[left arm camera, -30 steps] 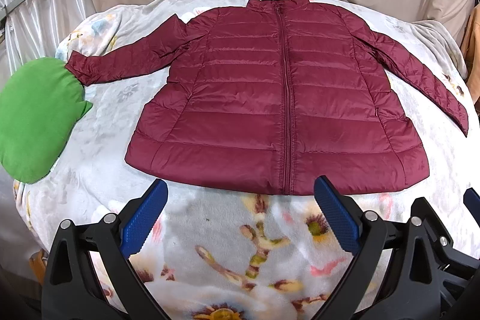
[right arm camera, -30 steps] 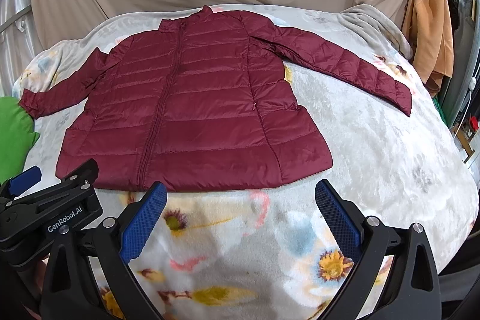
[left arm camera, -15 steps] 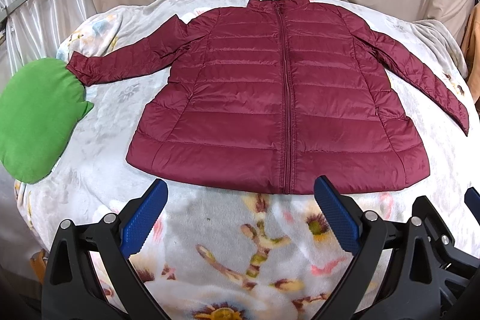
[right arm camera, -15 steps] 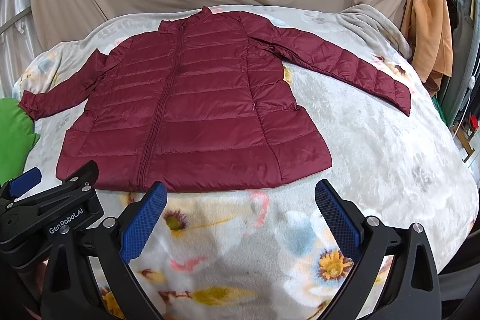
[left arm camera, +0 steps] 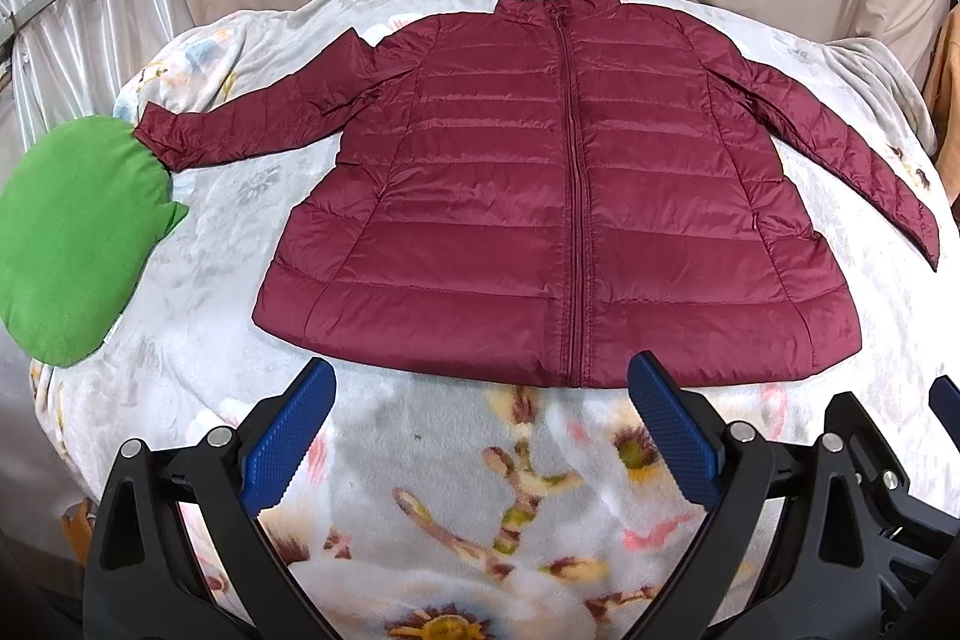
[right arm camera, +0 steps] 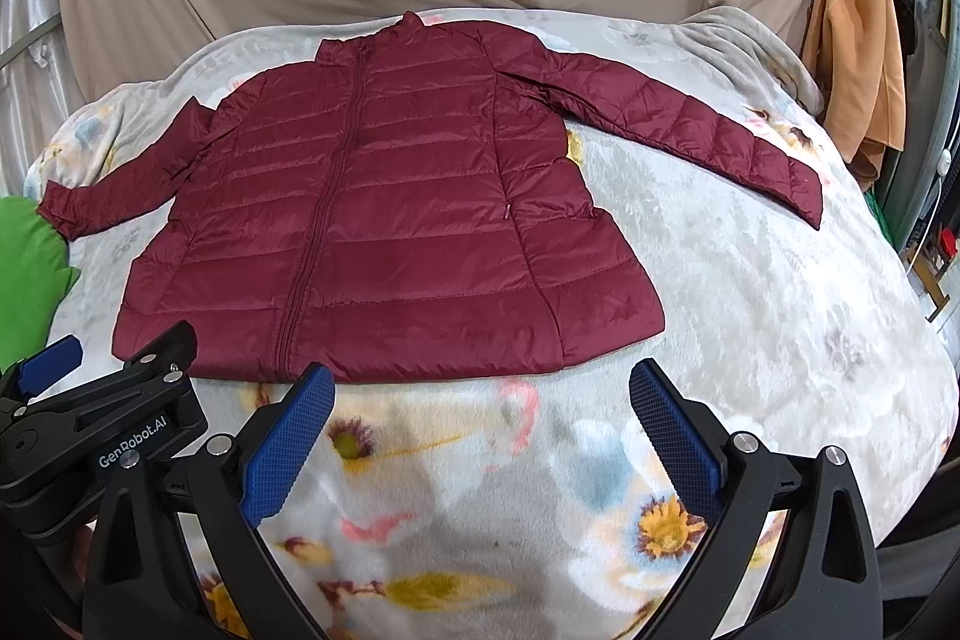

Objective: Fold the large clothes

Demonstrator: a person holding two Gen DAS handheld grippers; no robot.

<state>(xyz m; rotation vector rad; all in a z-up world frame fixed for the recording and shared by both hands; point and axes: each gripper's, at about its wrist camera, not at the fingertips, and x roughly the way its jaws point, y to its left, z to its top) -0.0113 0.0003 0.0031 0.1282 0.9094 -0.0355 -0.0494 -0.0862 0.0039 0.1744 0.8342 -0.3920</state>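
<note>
On a flowered blanket [left arm camera: 180, 292], a maroon puffer jacket [left arm camera: 558, 232] zipped, front up, sleeves spread ready for folding; below its hem, left gripper [left arm camera: 480, 445] and right gripper [right arm camera: 480, 445] wide open, empty.

left gripper [left arm camera: 480, 400]: jaws spread wide, holding nothing, level, just short of the jacket [left arm camera: 558, 196] hem | right gripper [right arm camera: 480, 400]: same, wide apart, nothing held, beside the left, near the hem
</note>
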